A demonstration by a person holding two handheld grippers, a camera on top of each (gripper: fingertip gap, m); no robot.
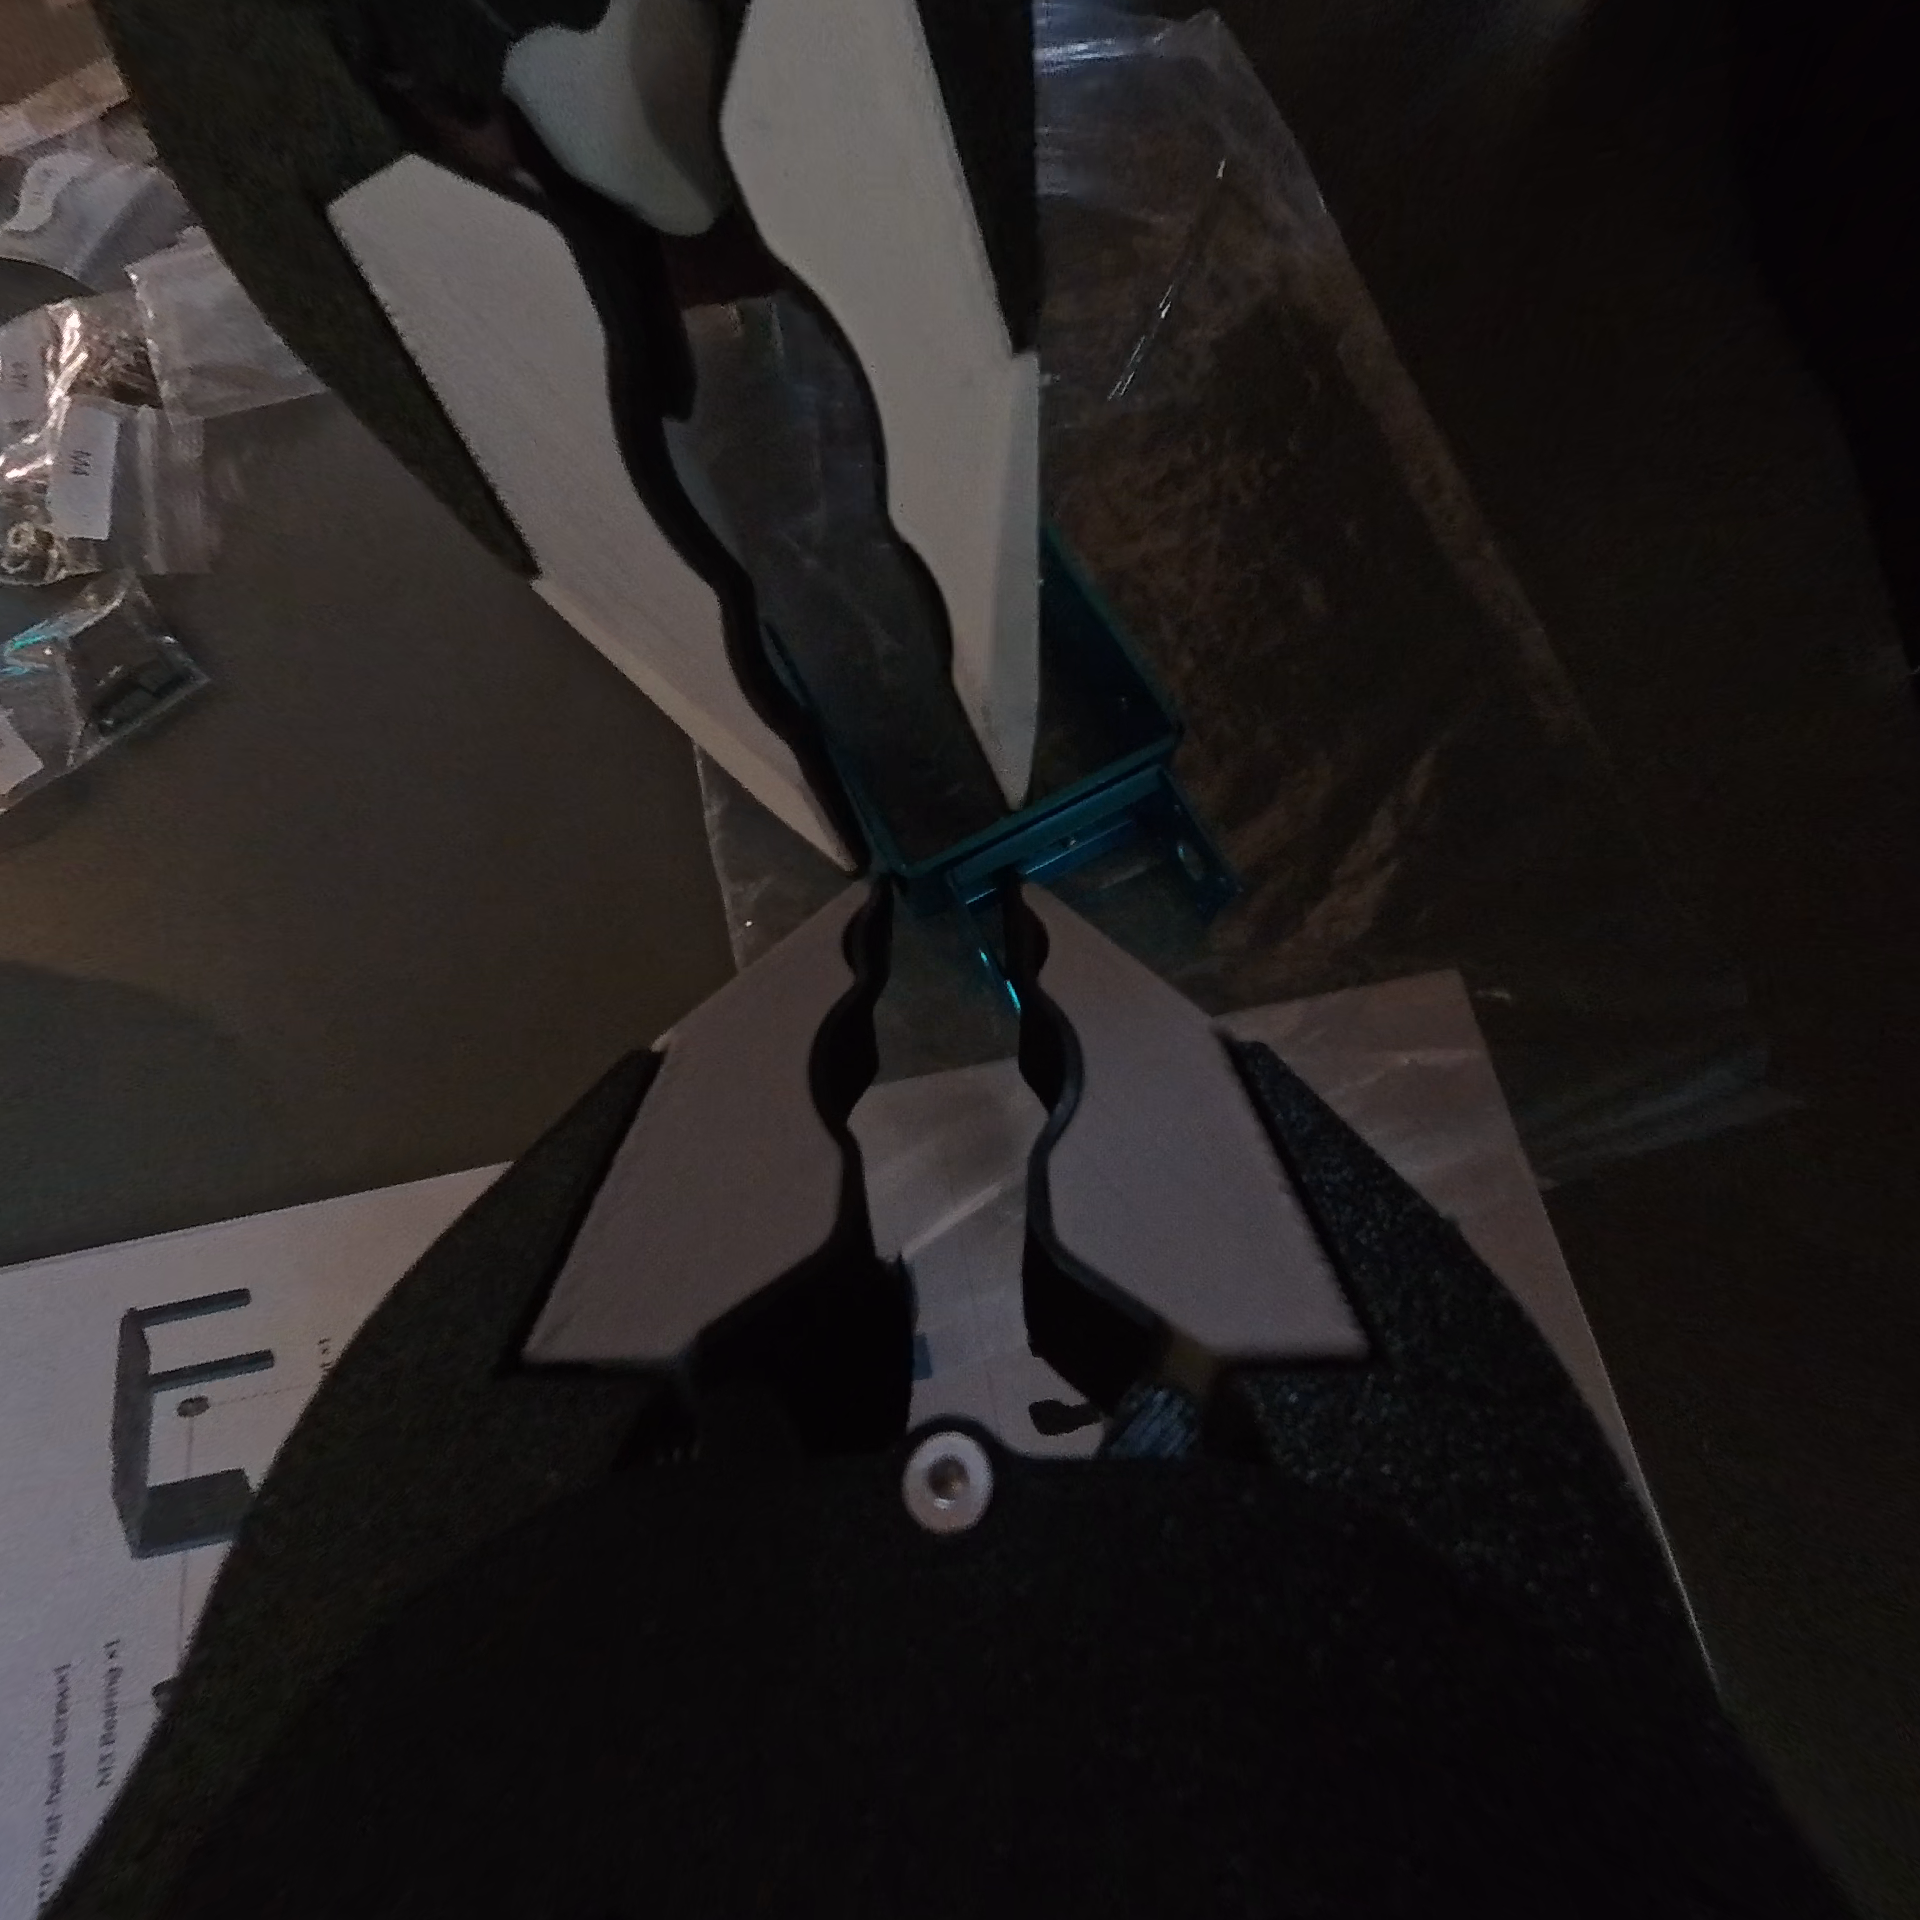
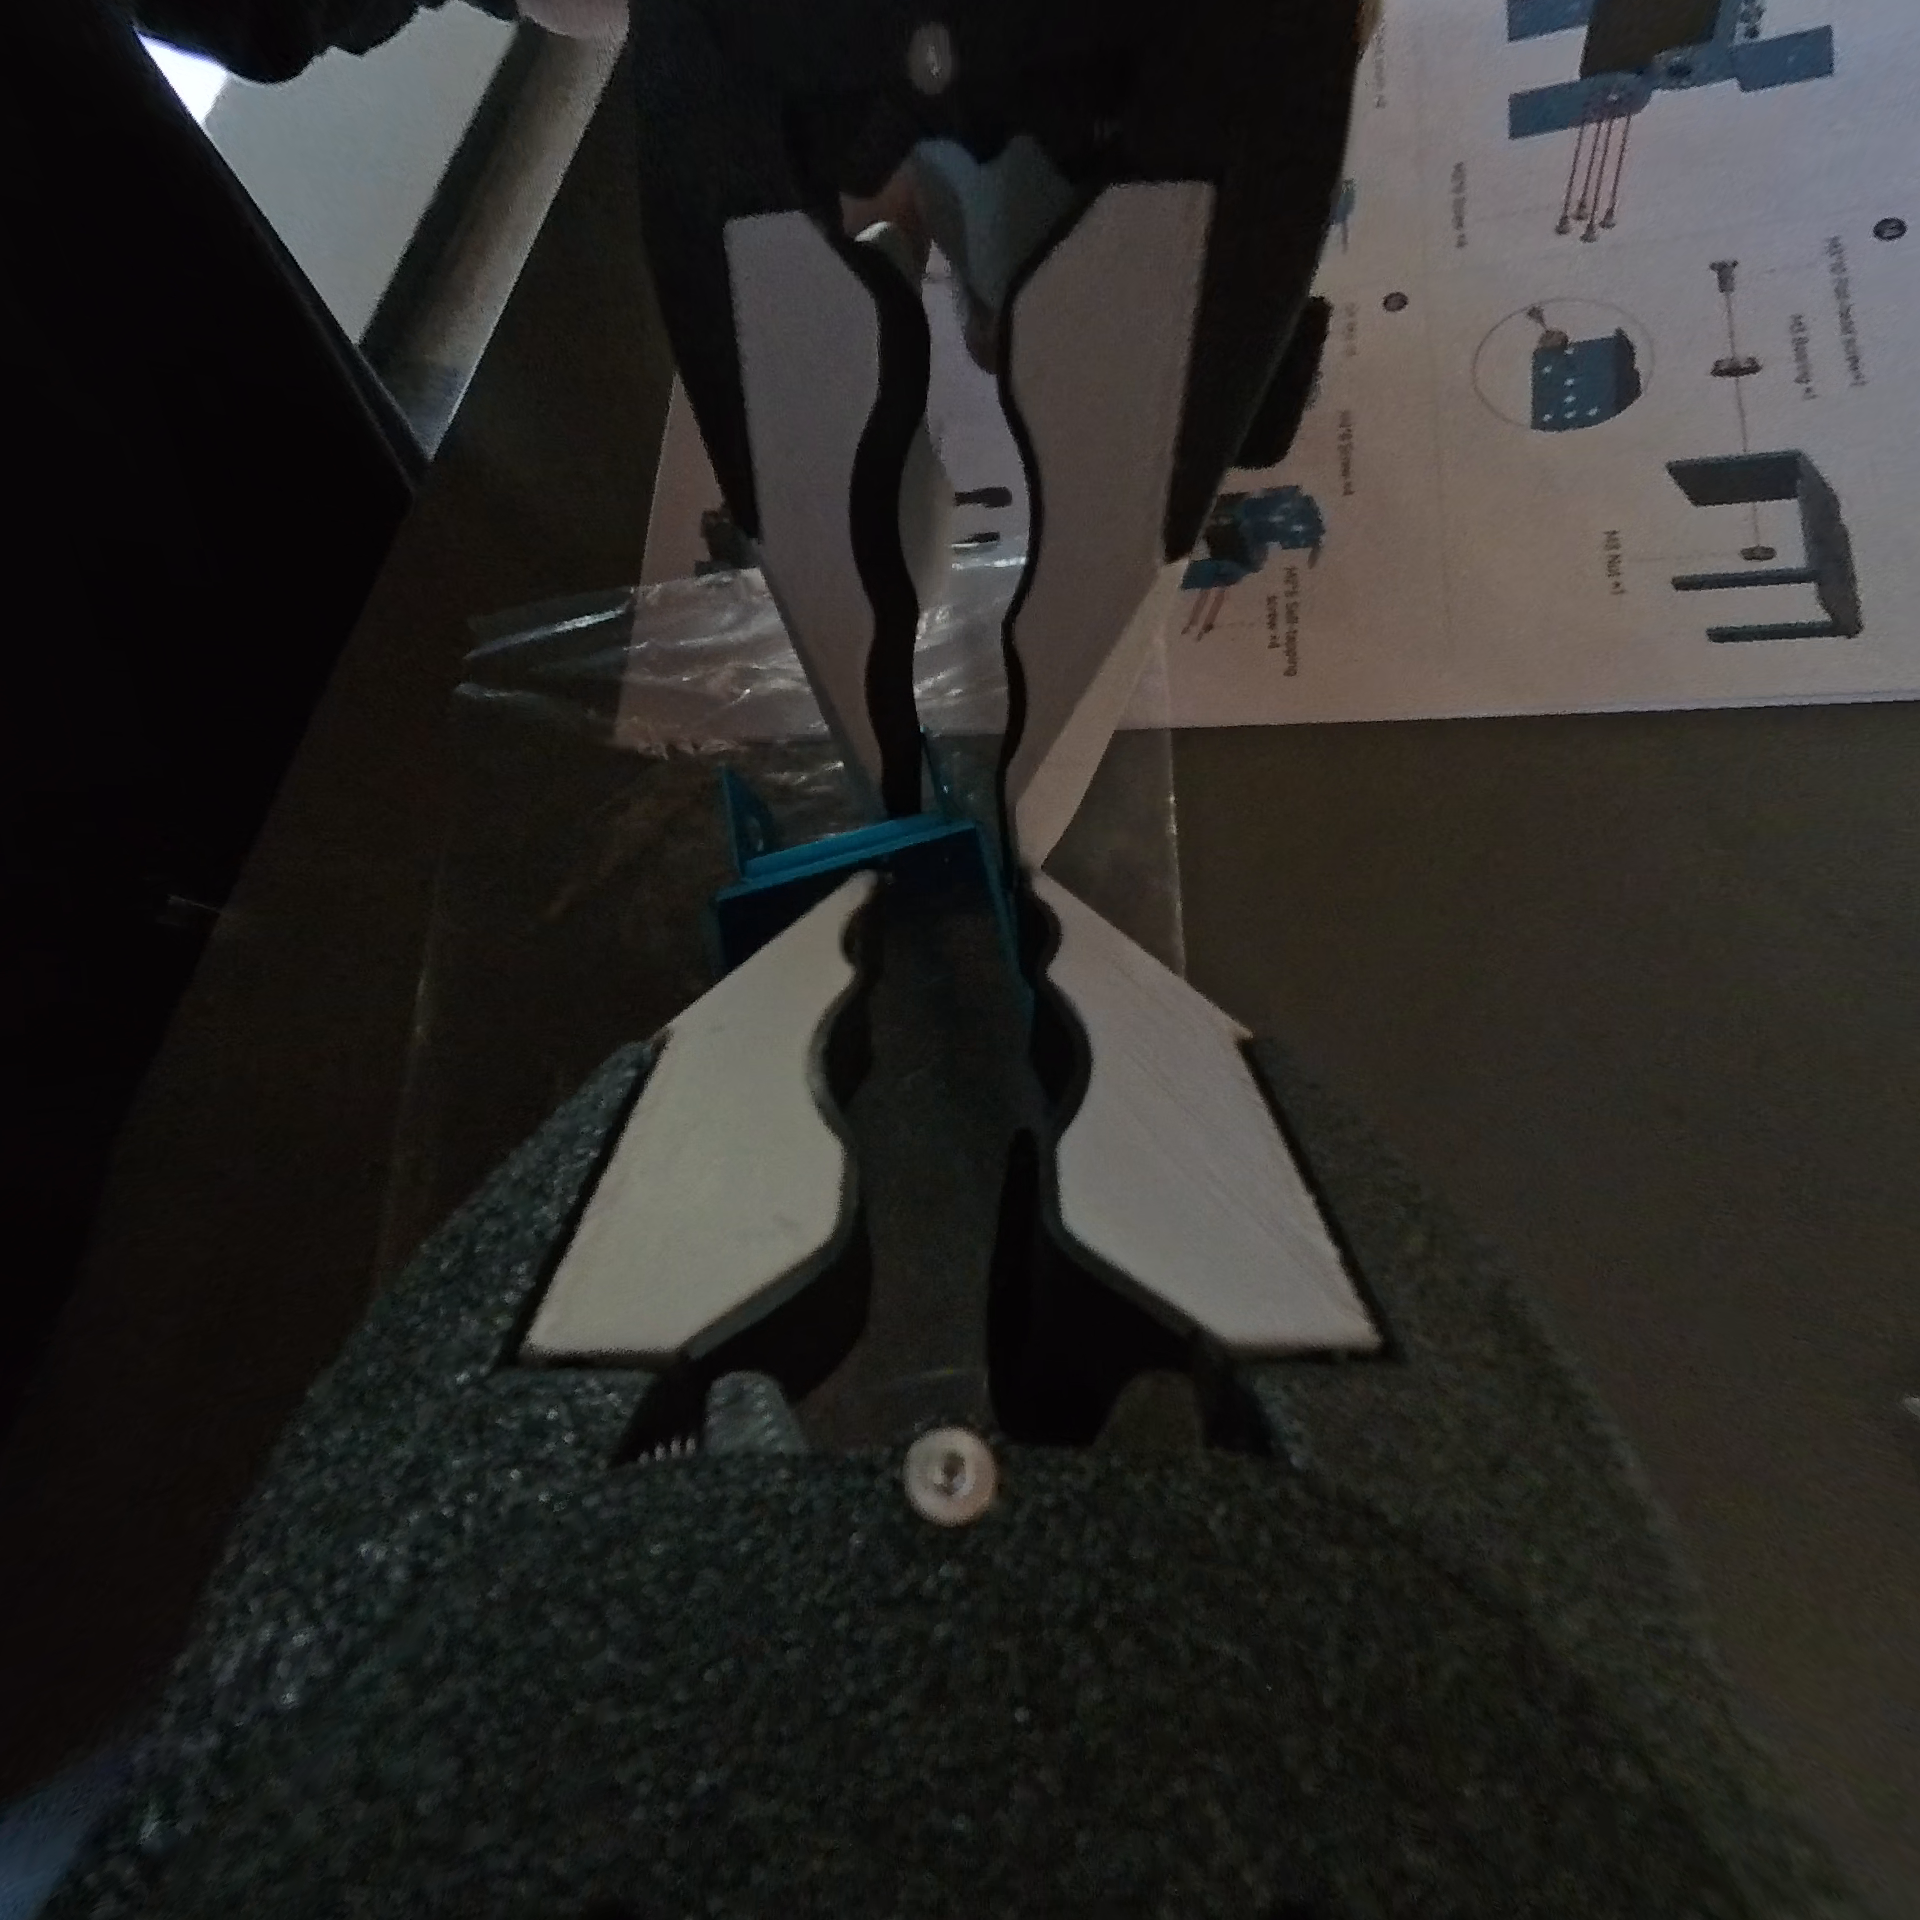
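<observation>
Blue bracket [image 1: 1049, 842] between opposed tools

Dark tabletop [image 2: 1558, 1039]: instr. sheet [image 2: 1558, 520], plastic bags [image 1: 94, 457], blue bracket [image 2: 831, 862].

Dim light; dark brown tabletop [image 2: 1558, 935]; bright strip [image 2: 312, 135] upper left.

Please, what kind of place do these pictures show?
Probably a workbench for assembling a kit: a printed instruction sheet with part drawings, small plastic bags of hardware, and a blue metal bracket that both tools meet at, all on a dark table.
</observation>
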